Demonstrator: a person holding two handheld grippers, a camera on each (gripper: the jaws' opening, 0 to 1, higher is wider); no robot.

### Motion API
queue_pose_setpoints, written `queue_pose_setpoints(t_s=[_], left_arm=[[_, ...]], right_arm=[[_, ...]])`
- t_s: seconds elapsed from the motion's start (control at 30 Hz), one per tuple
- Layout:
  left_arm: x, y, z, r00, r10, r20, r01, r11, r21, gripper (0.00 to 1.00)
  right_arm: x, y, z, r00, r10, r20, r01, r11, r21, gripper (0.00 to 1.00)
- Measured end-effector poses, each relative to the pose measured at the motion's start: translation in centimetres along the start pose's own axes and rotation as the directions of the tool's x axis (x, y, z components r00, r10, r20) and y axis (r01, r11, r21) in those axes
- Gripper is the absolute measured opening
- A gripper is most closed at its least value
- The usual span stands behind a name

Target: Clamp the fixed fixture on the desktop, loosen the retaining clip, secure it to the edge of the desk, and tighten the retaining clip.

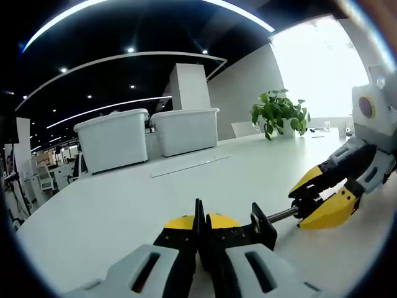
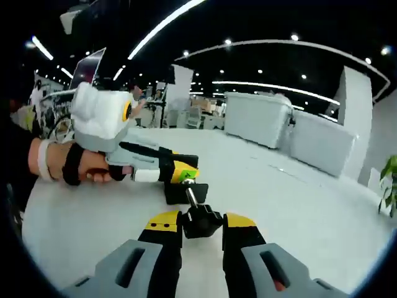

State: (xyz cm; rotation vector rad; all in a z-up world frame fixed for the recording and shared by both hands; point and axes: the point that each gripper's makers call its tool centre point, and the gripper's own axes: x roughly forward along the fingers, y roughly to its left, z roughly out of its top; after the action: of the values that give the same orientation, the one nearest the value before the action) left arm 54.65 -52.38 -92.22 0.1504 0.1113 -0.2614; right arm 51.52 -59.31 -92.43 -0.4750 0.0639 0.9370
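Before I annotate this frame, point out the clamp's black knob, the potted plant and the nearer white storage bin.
black knob (image 2: 201, 221), right gripper view, on its top face.
potted plant (image 1: 280, 112), left gripper view, on the leaves.
white storage bin (image 1: 113, 141), left gripper view, on its front wall.

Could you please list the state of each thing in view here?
Left gripper: shut on the clamp.
Right gripper: shut on the clamp's knob.
Clamp: on the table, held at both ends.
Two white bins: lids on.
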Motion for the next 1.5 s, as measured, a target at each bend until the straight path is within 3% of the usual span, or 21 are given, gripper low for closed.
queue_pose_setpoints(t_s=[0.07,0.13,0.27,0.33,0.43,0.5,0.6,0.67,0.77,0.8,0.87,0.9,1.0,1.13,1.17,1.23,1.27,1.3,1.37,1.43,1.5], left_arm=[[0.0,0.0,0.0,1.000,0.001,-0.002,-0.001,1.000,0.000,0.06],[0.0,0.1,-0.1,1.000,0.004,-0.002,-0.004,1.000,0.001,0.06],[0.0,0.1,-0.1,1.000,0.005,-0.004,-0.005,1.000,0.002,0.06],[0.0,0.1,-0.1,1.000,0.006,-0.004,-0.006,1.000,0.005,0.06],[0.0,0.1,-0.1,1.000,0.007,-0.004,-0.007,1.000,0.005,0.06],[0.0,0.1,-0.1,1.000,0.008,-0.004,-0.008,1.000,0.007,0.06],[0.3,0.4,-0.2,1.000,0.007,-0.005,-0.007,1.000,0.006,0.06],[0.4,0.4,-0.2,1.000,0.005,-0.005,-0.005,1.000,0.005,0.06],[0.5,0.5,-0.2,1.000,0.003,-0.005,-0.003,1.000,0.005,0.06],[0.5,0.5,-0.2,1.000,0.000,-0.005,0.000,1.000,0.005,0.06],[0.6,0.5,-0.2,1.000,0.001,-0.004,-0.001,1.000,0.006,0.06],[0.6,0.4,-0.2,1.000,0.001,-0.004,-0.001,1.000,0.006,0.06],[0.6,0.4,-0.2,1.000,0.001,-0.004,-0.001,1.000,0.007,0.06],[0.3,0.2,-0.2,1.000,0.001,-0.003,-0.001,1.000,0.008,0.06],[0.3,0.1,-0.2,1.000,0.001,-0.003,-0.001,1.000,0.008,0.06],[0.2,0.0,-0.2,1.000,0.001,-0.003,-0.001,1.000,0.009,0.06],[0.2,-0.1,-0.2,1.000,0.002,-0.002,-0.002,1.000,0.009,0.06],[0.1,-0.1,-0.2,1.000,0.003,-0.002,-0.003,1.000,0.011,0.06],[0.1,-0.2,-0.2,1.000,0.003,-0.002,-0.003,1.000,0.011,0.06],[0.1,-0.2,-0.1,1.000,0.005,-0.002,-0.005,1.000,0.012,0.06],[0.0,-0.2,-0.1,1.000,0.005,-0.002,-0.005,1.000,0.012,0.06]], right_arm=[[0.1,0.1,0.1,1.000,-0.030,-0.003,0.029,0.984,-0.176,0.23],[0.0,0.4,0.1,0.999,-0.044,-0.006,0.040,0.959,-0.281,0.23],[0.2,0.7,0.6,0.999,-0.041,0.021,0.046,0.922,-0.386,0.22],[-0.4,0.5,0.7,0.998,-0.064,0.012,0.063,0.888,-0.456,0.23],[0.1,0.1,0.5,0.997,-0.074,0.003,0.067,0.887,-0.457,0.23],[0.3,-0.3,0.3,0.998,-0.059,0.003,0.055,0.903,-0.427,0.23],[0.3,-0.6,-0.3,0.999,-0.036,-0.030,0.027,0.963,-0.268,0.24],[-0.3,0.2,-0.3,0.999,-0.002,-0.048,-0.006,0.986,-0.166,0.28],[-0.4,-0.9,-0.4,0.998,-0.009,-0.066,0.009,1.000,0.000,0.35],[-0.4,-1.1,-0.6,0.998,-0.002,-0.066,0.010,0.993,0.117,0.33],[0.1,-1.2,-0.6,0.998,0.045,-0.035,-0.031,0.943,0.330,0.30],[-0.2,-0.6,-0.8,0.998,0.062,-0.002,-0.056,0.907,0.418,0.30],[0.3,-1.2,-0.7,0.995,0.082,0.050,-0.095,0.806,0.584,0.30],[0.6,-1.5,-0.7,0.994,0.077,0.077,-0.109,0.715,0.691,0.31],[0.8,-1.6,-1.0,0.995,0.071,0.075,-0.103,0.678,0.728,0.29],[1.2,-1.7,-1.5,0.995,0.073,0.064,-0.096,0.649,0.755,0.26],[1.4,-1.6,-1.6,0.995,0.073,0.068,-0.099,0.615,0.783,0.26],[1.4,-1.6,-1.7,0.995,0.077,0.068,-0.101,0.612,0.785,0.26],[1.3,-1.7,-1.6,0.995,0.072,0.067,-0.098,0.630,0.771,0.26],[1.3,-1.6,-1.7,0.995,0.072,0.065,-0.095,0.591,0.801,0.25],[1.2,-1.6,-1.7,0.995,0.074,0.069,-0.099,0.586,0.804,0.25]])
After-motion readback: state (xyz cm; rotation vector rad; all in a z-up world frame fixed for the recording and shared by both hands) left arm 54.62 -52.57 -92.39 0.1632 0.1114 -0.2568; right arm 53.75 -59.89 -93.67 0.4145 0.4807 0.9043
